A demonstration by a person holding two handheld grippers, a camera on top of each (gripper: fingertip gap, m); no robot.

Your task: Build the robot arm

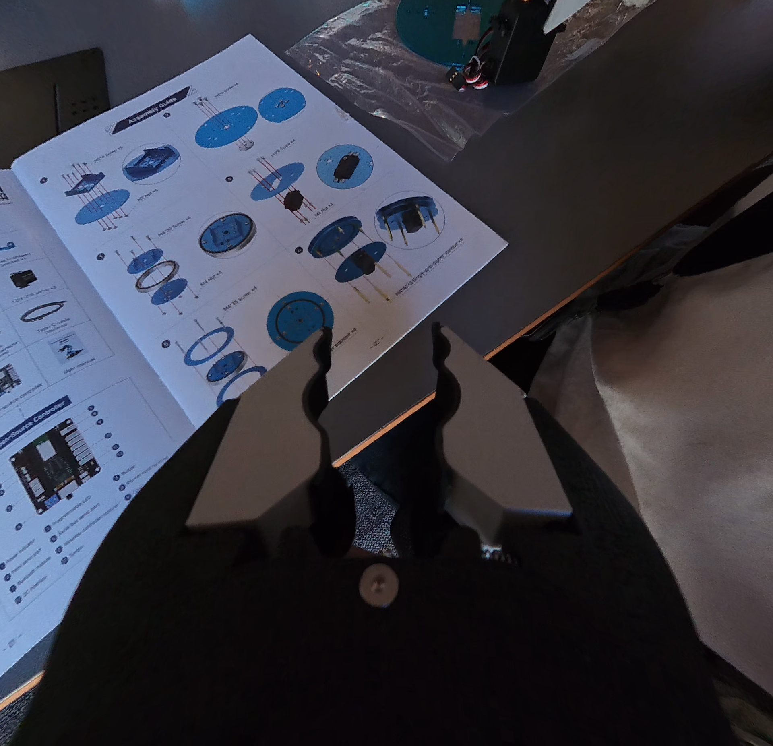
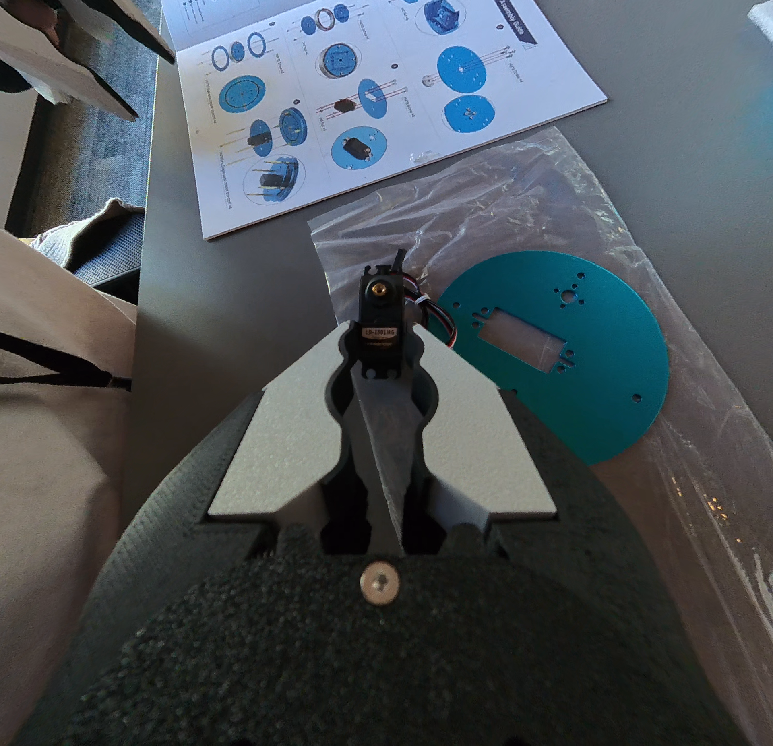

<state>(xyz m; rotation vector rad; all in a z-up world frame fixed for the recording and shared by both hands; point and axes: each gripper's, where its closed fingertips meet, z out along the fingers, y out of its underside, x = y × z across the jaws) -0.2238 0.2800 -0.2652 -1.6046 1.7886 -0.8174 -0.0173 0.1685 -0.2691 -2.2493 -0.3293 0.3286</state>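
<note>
Right tongs (image 2: 378, 328) clamped on the servo (image 2: 378, 320), left tongs (image 1: 380, 332) wide and empty.
I've got the servo upright over the clear bag (image 2: 523, 207); teal plate (image 2: 585, 370) just beside; farther off, the booklet (image 2: 376, 77) lies open on the table (image 2: 234, 307).

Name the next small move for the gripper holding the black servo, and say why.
Probably swing the right gripper rightward over the round teal metal plate. It grips the black servo motor beside the plate, whose rectangular cutout lies bare on the clear plastic bag.
</note>
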